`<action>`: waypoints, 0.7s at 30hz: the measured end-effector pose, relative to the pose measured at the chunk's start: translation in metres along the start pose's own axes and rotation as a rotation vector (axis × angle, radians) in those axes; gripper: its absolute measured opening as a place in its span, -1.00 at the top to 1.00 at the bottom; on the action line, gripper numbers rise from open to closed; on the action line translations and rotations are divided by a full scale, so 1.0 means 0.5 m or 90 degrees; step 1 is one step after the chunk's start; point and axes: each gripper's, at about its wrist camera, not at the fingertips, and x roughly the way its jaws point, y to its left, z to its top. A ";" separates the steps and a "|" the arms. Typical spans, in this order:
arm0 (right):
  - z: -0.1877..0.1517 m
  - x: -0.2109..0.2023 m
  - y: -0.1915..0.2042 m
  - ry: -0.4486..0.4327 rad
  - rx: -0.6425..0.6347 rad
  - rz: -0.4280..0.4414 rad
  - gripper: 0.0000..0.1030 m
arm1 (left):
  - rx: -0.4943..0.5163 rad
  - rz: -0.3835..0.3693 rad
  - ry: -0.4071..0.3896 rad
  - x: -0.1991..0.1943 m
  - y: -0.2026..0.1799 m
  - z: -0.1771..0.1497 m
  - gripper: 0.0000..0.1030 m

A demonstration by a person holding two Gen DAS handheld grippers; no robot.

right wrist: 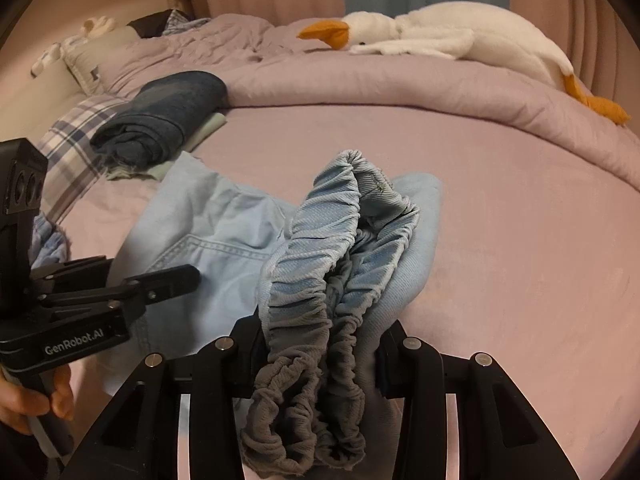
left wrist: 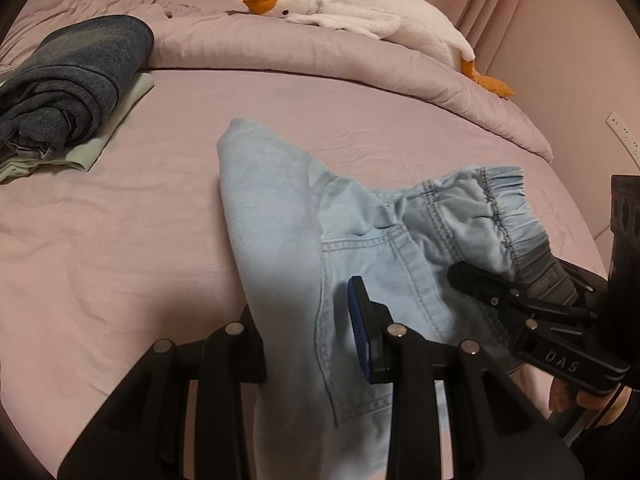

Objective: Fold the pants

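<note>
Over the pink bedsheet [left wrist: 120, 240], the left black two-finger gripper [left wrist: 312, 344] is clamped on the light blue denim pants [left wrist: 280, 216] at one side while the right black gripper [right wrist: 320, 344] pinches their gathered elastic waistband [right wrist: 320, 264], fabric draping down onto the bed.

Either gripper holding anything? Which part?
Both hold the light blue pants: right gripper on the bunched elastic waistband, left gripper beside the back pocket.
</note>
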 end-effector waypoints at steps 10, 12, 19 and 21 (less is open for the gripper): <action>-0.021 0.031 -0.061 0.038 0.081 0.026 -0.08 | -0.007 0.031 0.019 0.023 0.045 -0.018 0.09; -0.027 0.037 -0.076 0.046 0.110 0.038 -0.24 | -0.009 0.042 0.018 0.023 0.053 -0.022 -0.15; -0.037 0.006 -0.084 0.045 0.137 0.054 -0.29 | -0.018 0.051 0.017 -0.007 0.069 -0.051 -0.33; -0.040 -0.008 -0.082 0.035 0.136 0.048 -0.29 | -0.029 0.048 0.015 -0.022 0.077 -0.068 -0.36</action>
